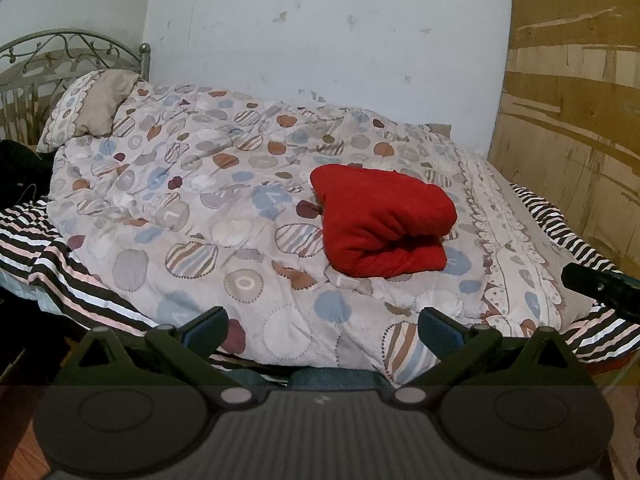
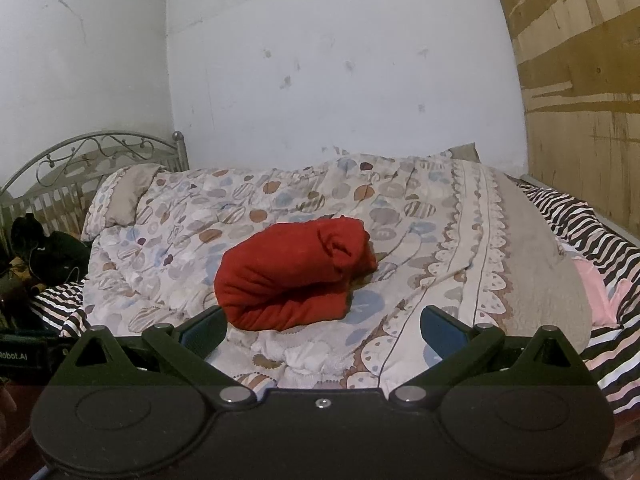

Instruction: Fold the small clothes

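A red garment (image 1: 380,222) lies folded into a thick bundle on the patterned quilt (image 1: 208,200). In the right wrist view the red bundle (image 2: 292,272) sits just beyond the fingers. My left gripper (image 1: 322,330) is open and empty, held back from the bundle at the bed's near edge. My right gripper (image 2: 322,326) is open and empty, close in front of the bundle. A dark part of the right gripper (image 1: 604,286) shows at the right edge of the left wrist view.
A pillow (image 1: 94,104) and a metal headboard (image 1: 52,60) are at the far left. A striped sheet (image 1: 60,268) hangs at the bed's sides. Dark items (image 2: 44,256) lie left of the bed. A wooden panel (image 2: 580,80) stands on the right.
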Available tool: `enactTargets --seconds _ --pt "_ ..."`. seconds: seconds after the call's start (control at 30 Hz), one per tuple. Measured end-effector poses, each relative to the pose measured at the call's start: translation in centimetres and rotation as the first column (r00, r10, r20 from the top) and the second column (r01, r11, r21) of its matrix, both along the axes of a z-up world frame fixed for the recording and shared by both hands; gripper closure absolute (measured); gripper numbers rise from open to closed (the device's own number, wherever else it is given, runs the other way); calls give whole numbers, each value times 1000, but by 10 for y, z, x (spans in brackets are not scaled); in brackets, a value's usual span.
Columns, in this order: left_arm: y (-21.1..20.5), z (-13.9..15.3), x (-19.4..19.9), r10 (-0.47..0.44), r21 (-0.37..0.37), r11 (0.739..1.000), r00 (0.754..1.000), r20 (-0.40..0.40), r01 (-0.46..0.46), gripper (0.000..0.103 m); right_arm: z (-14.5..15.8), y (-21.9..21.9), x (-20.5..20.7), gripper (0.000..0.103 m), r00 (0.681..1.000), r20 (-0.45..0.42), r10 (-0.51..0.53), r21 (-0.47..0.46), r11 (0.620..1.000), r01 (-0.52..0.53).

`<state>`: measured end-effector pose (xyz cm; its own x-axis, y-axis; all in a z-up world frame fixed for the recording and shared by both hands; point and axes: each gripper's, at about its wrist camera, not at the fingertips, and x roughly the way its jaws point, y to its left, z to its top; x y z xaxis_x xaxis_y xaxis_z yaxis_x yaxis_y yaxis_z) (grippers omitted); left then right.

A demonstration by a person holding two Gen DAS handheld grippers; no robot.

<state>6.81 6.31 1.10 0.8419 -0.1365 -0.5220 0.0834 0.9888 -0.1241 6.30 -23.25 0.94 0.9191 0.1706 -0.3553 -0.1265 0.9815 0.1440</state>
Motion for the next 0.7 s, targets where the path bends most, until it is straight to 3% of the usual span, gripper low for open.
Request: enactTargets --seconds 0.7 --pt "-5 2 2 -7 5 1000 1000 -6 7 0 -1 0 0 0 1000 -2 0 -1 1000 0"
